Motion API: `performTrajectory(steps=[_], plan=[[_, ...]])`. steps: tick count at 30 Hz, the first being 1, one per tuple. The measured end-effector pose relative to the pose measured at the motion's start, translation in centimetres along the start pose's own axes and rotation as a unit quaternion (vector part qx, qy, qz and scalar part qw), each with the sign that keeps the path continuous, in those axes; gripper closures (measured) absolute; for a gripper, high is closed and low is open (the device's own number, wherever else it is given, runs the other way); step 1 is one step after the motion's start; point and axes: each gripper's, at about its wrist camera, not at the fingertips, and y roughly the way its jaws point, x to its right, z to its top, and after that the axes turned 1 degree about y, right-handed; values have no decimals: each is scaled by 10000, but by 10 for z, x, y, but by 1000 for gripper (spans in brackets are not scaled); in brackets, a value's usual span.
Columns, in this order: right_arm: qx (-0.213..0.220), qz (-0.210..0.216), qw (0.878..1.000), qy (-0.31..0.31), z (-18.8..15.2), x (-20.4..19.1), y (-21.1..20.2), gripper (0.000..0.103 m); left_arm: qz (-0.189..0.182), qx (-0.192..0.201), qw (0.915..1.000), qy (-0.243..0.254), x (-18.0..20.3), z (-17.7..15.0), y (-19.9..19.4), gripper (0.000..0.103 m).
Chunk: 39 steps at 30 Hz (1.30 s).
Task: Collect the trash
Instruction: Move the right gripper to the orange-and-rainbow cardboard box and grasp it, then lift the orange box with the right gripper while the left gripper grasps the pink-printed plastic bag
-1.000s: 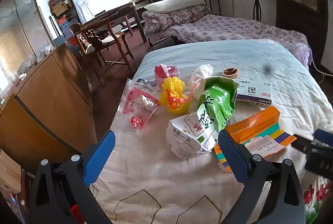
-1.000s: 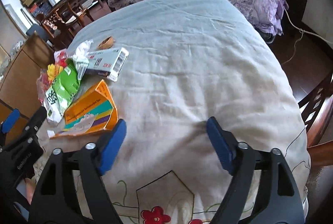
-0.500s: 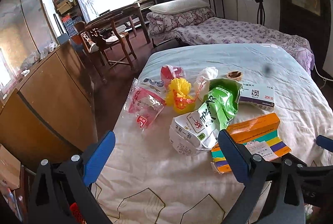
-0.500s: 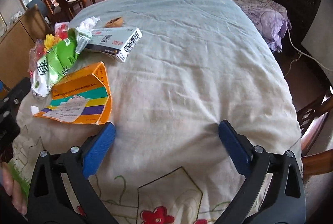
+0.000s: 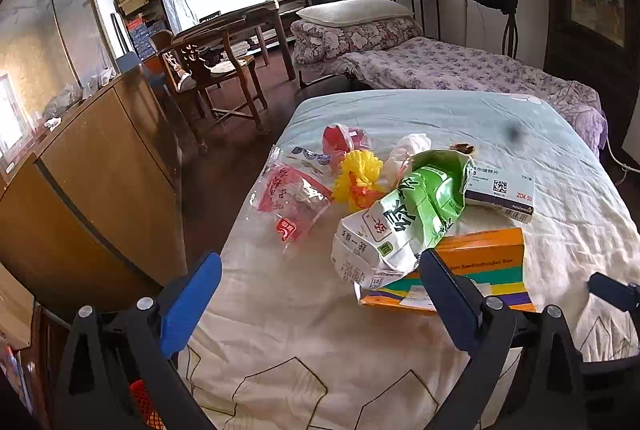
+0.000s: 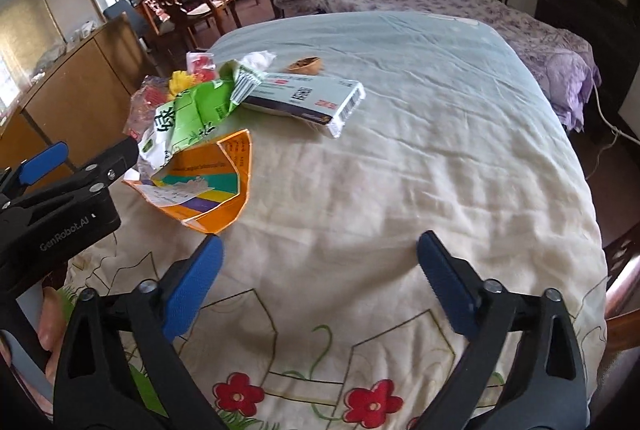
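Observation:
Trash lies in a heap on the quilt-covered bed (image 5: pixel 400 350). It holds a green and white bag (image 5: pixel 404 214) (image 6: pixel 180 122), a flattened orange carton (image 5: pixel 476 262) (image 6: pixel 216 186), a white medicine box (image 5: pixel 502 192) (image 6: pixel 308 100), a clear red-printed wrapper (image 5: pixel 290 198), a yellow pompom (image 5: pixel 358 180), a red cup (image 5: pixel 346 138), crumpled tissue (image 5: pixel 408 150) and a small brown shell (image 6: pixel 306 64). My left gripper (image 5: pixel 320 294) hangs open just short of the heap, nothing between its blue pads. My right gripper (image 6: pixel 320 278) is wide apart over bare quilt, right of the carton, its jaws closing a little on nothing.
A wooden cabinet (image 5: pixel 92 166) stands left of the bed across a strip of dark floor. Wooden chairs (image 5: pixel 208 70) and a table sit behind, a second bed (image 5: pixel 440 66) with floral bedding at the back. A chair (image 6: pixel 624 270) is at the bed's right edge.
The right gripper has shifted and rolled, so the heap now sits nearer and higher in its view. The left gripper's view has barely changed; both stay empty.

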Motion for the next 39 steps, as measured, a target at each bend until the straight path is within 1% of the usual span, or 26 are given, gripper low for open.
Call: performTrajectory(steps=[2,4,6,9,10,12,13,15,17,21,22,24,25,27,29,31,35,36,37,39], plan=[[25,36,10000,-48,-1,-4,-1,19,-10,-7,10000,-30,-1,0,0,6],[45,70,10000,-17,-2,-4,-4,27,-12,-19,10000,-77,-3,0,0,6],[113,15,9999,121,-1,2,-6,29,-18,-49,9998,-169,-7,1,2,6],[171,-48,9985,517,-1,17,-10,29,-40,-145,9992,-358,-16,2,4,6],[183,5,9980,604,-1,20,-11,29,-46,-185,9989,-418,-18,2,6,6],[251,263,9967,720,0,24,-15,29,-49,-262,9981,-553,-25,2,8,6],[297,451,9963,671,1,21,-17,29,-45,-283,9977,-620,-28,3,8,6],[277,645,9961,526,0,15,-17,29,-49,-323,9962,-803,-38,2,9,6],[222,844,9958,261,1,1,-14,29,-70,-373,9945,-979,-46,2,11,6],[129,875,9959,-210,6,-26,-3,29,-188,-471,9907,-1263,-60,0,13,6],[-17,893,9954,-339,7,-34,5,29,-208,-490,9902,-1293,-62,0,14,6],[-39,789,9957,-483,7,-44,12,30,-198,-498,9903,-1285,-62,0,14,6],[37,699,9958,-582,7,-49,12,52,-180,-504,9906,-1260,-62,0,15,6],[115,612,9960,-647,7,-51,10,83,-145,-515,9915,-1185,-59,0,16,6],[318,564,9966,-515,8,-44,-1,87,-113,-509,9924,-1117,-57,0,16,6],[467,457,9971,-382,8,-31,-13,87,-93,-511,9932,-1044,-53,0,16,6],[417,457,9975,342,7,8,-24,87,-69,-537,9947,-870,-44,0,18,6],[404,491,9969,458,7,14,-25,87,-61,-534,9951,-835,-42,0,18,6],[402,559,9960,567,7,19,-27,85,-48,-526,9953,-816,-42,0,17,6],[459,580,9949,683,7,24,-31,84,-4,-445,9954,-849,-49,2,16,6]])
